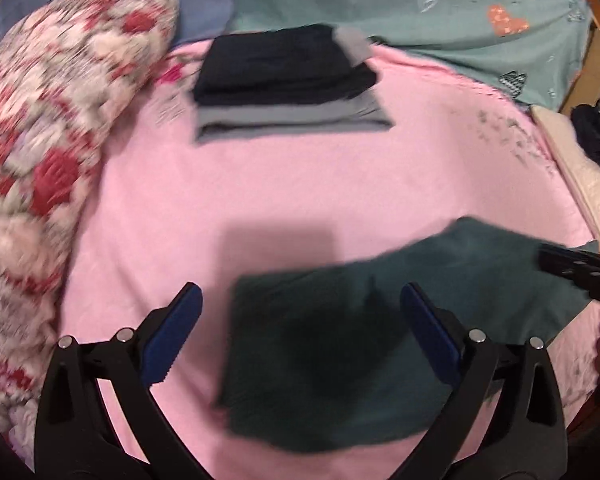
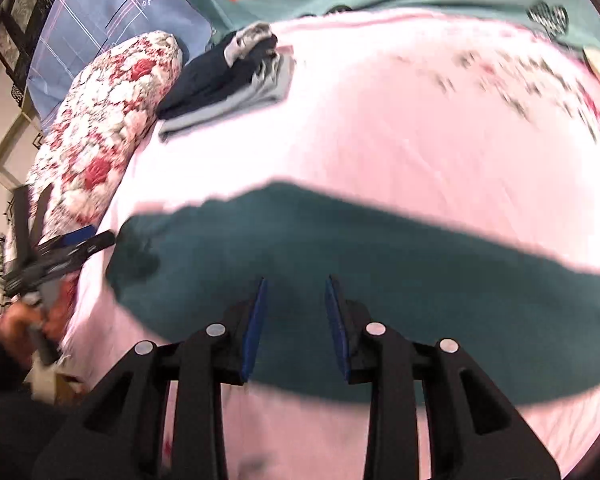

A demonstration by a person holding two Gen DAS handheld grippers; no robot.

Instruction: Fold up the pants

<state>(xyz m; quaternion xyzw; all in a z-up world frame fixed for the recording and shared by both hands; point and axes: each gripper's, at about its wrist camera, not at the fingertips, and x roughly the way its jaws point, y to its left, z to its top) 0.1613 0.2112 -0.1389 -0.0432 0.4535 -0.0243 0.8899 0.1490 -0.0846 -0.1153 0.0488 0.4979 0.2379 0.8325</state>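
Dark teal pants (image 1: 340, 344) lie folded flat on the pink bedsheet (image 1: 260, 184); they also fill the middle of the right wrist view (image 2: 380, 264). My left gripper (image 1: 302, 296) is open wide and empty, hovering over the pants' left half. My right gripper (image 2: 296, 284) is open with a narrower gap, just above the pants near their near edge, holding nothing. The right gripper shows at the right edge of the left wrist view (image 1: 580, 268), over the pants' far right end. The left gripper shows at the left of the right wrist view (image 2: 60, 252).
A stack of folded dark navy and grey garments (image 1: 288, 80) sits at the far side of the bed, also in the right wrist view (image 2: 228, 80). A red-and-white floral pillow (image 1: 48, 152) lies along the left. A teal heart-print cover (image 1: 460, 16) lies behind.
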